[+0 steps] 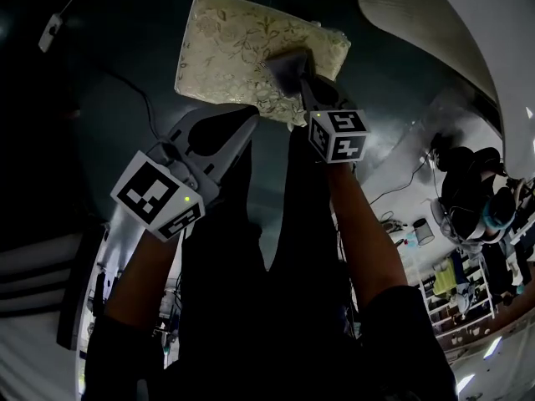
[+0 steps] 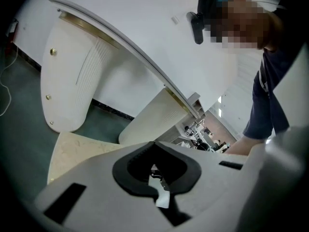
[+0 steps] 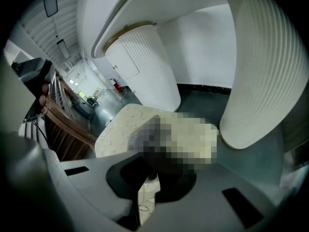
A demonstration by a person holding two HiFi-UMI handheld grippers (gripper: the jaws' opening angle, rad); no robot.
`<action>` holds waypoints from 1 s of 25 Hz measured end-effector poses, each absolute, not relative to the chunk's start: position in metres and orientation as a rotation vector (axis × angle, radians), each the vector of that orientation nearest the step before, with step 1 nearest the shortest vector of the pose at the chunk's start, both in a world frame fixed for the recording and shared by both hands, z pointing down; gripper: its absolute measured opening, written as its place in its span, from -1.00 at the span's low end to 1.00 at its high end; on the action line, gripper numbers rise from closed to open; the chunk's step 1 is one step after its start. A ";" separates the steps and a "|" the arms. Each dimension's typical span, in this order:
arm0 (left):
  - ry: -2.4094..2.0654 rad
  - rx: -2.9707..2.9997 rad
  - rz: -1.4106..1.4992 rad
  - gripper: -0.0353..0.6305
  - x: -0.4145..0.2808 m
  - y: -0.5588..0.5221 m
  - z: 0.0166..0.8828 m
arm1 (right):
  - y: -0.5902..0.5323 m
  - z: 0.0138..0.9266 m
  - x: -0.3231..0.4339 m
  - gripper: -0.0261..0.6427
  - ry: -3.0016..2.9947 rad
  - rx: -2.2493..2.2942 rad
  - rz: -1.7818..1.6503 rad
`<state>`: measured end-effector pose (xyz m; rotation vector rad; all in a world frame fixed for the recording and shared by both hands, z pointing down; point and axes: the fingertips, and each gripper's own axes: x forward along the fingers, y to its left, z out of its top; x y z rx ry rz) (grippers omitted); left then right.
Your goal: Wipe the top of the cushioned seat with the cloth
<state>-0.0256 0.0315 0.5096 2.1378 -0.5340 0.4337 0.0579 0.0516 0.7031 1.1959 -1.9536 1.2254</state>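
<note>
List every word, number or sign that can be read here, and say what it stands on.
No text can be read.
Left gripper and right gripper: only black-and-white square marker patterns, no letters or digits.
Shelves at the head view's lower right: the items are too small to read.

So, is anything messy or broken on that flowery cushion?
No, nothing stands out. The cushion looks whole, with no spill or tear showing. The grey cloth lies on top of it, pinched in the right claw.
</note>
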 end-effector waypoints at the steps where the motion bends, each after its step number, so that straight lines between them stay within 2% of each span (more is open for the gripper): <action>1: -0.524 2.141 0.439 -0.87 -0.018 0.032 0.510 | 0.056 0.704 0.065 -0.83 -1.947 1.200 1.232; 15: -0.430 2.164 0.471 -0.87 0.059 0.042 0.509 | 0.084 0.706 0.139 -0.83 -1.885 1.278 1.289; 25: -0.450 2.184 0.434 -0.87 0.071 0.047 0.493 | 0.086 0.685 0.163 -0.83 -1.882 1.322 1.293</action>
